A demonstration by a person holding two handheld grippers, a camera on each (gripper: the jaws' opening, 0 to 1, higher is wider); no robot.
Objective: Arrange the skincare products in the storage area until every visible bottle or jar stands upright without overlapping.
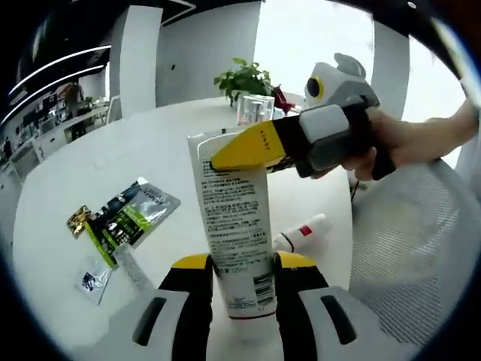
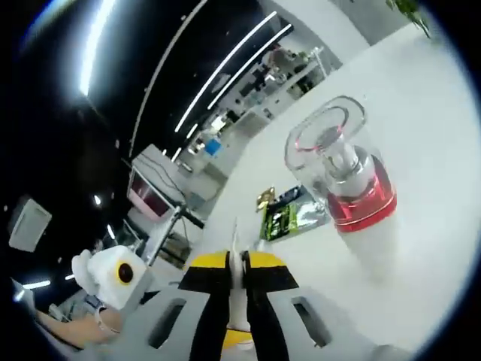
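Here, in the left gripper view, the left gripper (image 1: 242, 280) has its two yellow-tipped jaws closed on the lower part of a white squeeze tube (image 1: 234, 229), which stands upright between them, cap end down and printed text facing the camera. Above the jaws, the right gripper (image 1: 242, 150) comes in from the right, held by a person's hand (image 1: 409, 143), and its yellow jaws pinch the flat crimped top of the same tube. Left of the jaws, a few sachets (image 1: 120, 218) lie flat on the white round table (image 1: 90, 162) (one is green and silver). Just right of the jaws, a small white tube with a red band (image 1: 302, 232) lies on its side. Beyond the jaws stand a clear glass (image 1: 254, 109) and a potted plant (image 1: 244, 77). In the right gripper view, the jaws are closed on the thin edge of the tube (image 2: 236, 297), and up to the right of them stands a white pump bottle with a red collar and clear cap (image 2: 347, 192), with the sachets (image 2: 289, 214) between.
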